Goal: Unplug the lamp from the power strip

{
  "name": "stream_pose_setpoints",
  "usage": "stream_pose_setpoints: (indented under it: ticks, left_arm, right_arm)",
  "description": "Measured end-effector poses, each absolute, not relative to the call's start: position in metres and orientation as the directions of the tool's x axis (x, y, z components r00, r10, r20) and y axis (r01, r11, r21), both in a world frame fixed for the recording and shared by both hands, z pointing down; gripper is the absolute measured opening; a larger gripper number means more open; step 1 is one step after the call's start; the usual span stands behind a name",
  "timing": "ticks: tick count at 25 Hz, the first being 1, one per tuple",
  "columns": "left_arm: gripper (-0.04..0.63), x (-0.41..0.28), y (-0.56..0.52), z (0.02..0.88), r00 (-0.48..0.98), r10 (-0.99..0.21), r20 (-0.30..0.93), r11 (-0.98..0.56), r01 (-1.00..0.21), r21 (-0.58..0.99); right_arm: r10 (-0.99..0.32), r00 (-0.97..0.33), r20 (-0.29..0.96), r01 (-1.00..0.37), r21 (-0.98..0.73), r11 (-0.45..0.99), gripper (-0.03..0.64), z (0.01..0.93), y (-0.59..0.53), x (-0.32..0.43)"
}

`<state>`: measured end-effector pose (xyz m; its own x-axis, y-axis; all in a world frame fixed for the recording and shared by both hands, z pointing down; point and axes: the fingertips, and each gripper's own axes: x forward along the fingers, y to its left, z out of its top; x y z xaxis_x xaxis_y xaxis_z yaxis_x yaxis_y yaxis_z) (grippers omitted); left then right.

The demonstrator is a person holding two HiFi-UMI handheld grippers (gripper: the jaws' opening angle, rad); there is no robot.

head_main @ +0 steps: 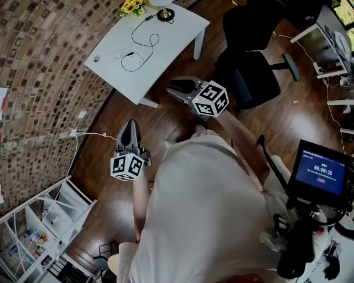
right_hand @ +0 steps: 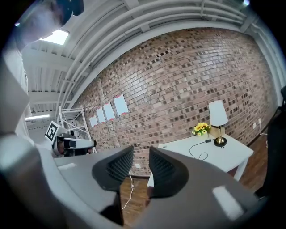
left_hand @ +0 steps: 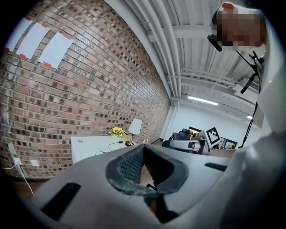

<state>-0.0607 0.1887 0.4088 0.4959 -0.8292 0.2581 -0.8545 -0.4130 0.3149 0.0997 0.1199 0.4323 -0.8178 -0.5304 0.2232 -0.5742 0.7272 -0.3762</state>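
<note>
Nearest, the left gripper has its jaws pinched together, empty; the right gripper holds its jaws slightly apart around nothing. Farther off, the lamp stands on the white table beside yellow flowers, its cord looping across the tabletop

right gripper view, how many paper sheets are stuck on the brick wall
4: sheet one, sheet two, sheet three, sheet four, in a row on the brick wall, left of the lamp. More may lie out of frame.
</note>
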Motion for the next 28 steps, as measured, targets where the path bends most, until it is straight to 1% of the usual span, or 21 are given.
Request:
stream_pose_setpoints:
  ticks: [4, 8, 12, 23, 28]
  left_arm:
    - [0.003, -0.061, 0.190, 0.425, 0.470, -0.835, 0.286, -0.385, -0.870, 0.308]
    - [0.003, -0.073, 0.188, 0.436, 0.455, -0.834, 0.311, -0.359, -0.877, 0.319]
    - [0.003, -0.093, 0.185, 0.437, 0.443, -0.833, 0.332, -0.342, -0.883, 0.321]
    - [0.003, -0.104, 0.187, 0.441, 0.437, -0.831, 0.343, -0.327, -0.884, 0.334]
    - [0.004, -0.109, 0.186, 0.452, 0.432, -0.826, 0.363, -0.323, -0.889, 0.325]
  right_arm:
    - [-0.504, -0.824, 0.258, -0.566, -0.355, 0.744, 0.109, 0.454, 0.118, 0.098]
    - [-0.504, -0.811, 0.298, -0.583, -0.324, 0.745, 0.109, 0.466, 0.114, 0.093]
    - [-0.496, -0.815, 0.301, -0.577, -0.332, 0.746, 0.109, 0.467, 0.111, 0.080]
    - [-0.501, -0.811, 0.304, -0.582, -0.328, 0.744, 0.109, 0.464, 0.103, 0.080]
    - [-0.498, -0.798, 0.339, -0.595, -0.311, 0.741, 0.109, 0.477, 0.101, 0.076]
